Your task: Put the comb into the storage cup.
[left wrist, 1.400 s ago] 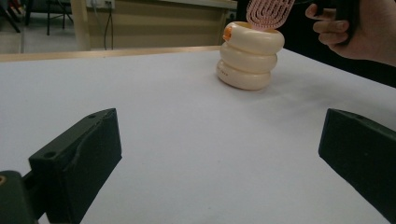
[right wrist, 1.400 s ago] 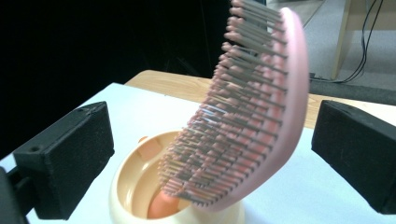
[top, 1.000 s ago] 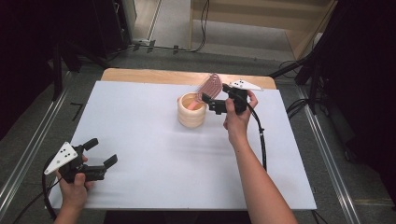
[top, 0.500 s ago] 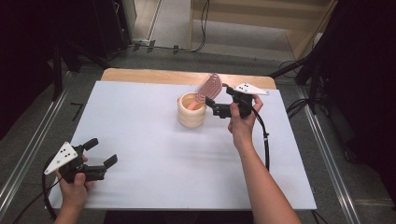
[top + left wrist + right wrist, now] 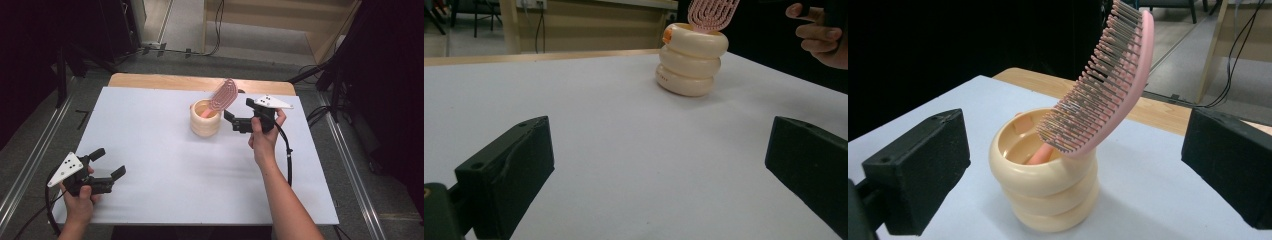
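Right tongs [image 5: 231, 121] wide beside cream ringed holder [image 5: 205, 119], free of pink hairbrush [image 5: 223, 95]; withdraw straight, avoiding tipping; left tongs [image 5: 111, 163] wide, idle on worktop [image 5: 165, 165].

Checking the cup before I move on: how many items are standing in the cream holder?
1: a pink hairbrush, handle down in the cream holder, head leaning over the rim toward the open right gripper. The holder's bottom is partly hidden.

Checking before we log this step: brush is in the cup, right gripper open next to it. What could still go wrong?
1. The pink hairbrush leans far over the rim of the cream cup; its top-heavy head might tip the cup.
2. The right gripper sits open close beside the cup, so a careless pull-back could clip the brush head.
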{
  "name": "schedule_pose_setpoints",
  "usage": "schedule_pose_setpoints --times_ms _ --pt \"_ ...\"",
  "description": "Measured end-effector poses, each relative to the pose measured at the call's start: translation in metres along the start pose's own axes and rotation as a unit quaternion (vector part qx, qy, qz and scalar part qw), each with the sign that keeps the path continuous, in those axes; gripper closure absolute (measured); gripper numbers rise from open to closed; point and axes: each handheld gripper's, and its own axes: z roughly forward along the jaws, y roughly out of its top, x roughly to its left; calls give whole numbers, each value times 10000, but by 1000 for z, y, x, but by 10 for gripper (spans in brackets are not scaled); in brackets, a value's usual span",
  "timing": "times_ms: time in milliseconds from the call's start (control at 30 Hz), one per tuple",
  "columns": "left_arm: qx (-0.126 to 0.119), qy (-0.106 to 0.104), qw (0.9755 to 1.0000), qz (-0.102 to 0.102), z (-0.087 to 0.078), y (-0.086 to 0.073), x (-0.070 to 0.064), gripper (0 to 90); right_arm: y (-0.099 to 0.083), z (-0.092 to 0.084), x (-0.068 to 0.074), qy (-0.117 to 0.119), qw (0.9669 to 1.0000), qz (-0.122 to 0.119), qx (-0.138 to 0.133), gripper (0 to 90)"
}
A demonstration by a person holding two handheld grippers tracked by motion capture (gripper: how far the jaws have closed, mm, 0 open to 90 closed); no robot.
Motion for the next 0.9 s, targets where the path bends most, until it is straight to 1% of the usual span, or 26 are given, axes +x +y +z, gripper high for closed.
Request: schedule_pose_setpoints --times_ms 133,400,533,567,700,833,900 --pt "0 2 10000 2 0 0 0 0 -4 -9 0 12 10000 -2 -20 0" --pt "-3 3 10000 1 0 0 0 0 -13 -19 1 23 10000 23 -67 0" --pt "-2 3 10000 4 0 0 0 0 -23 -25 0 2 10000 2 -41 0" --pt "-2 4 10000 3 0 0 0 0 -23 -25 0 2 10000 2 -41 0" --pt "1 5 10000 5 0 0 0 0 -35 -32 -3 -41 10000 -43 3 0" --pt "2 8 10000 6 0 0 0 0 -41 -37 -5 -37 10000 4 -8 0" --pt "4 9 10000 11 0 0 0 0 -46 -42 -7 -75 10000 23 -36 0"
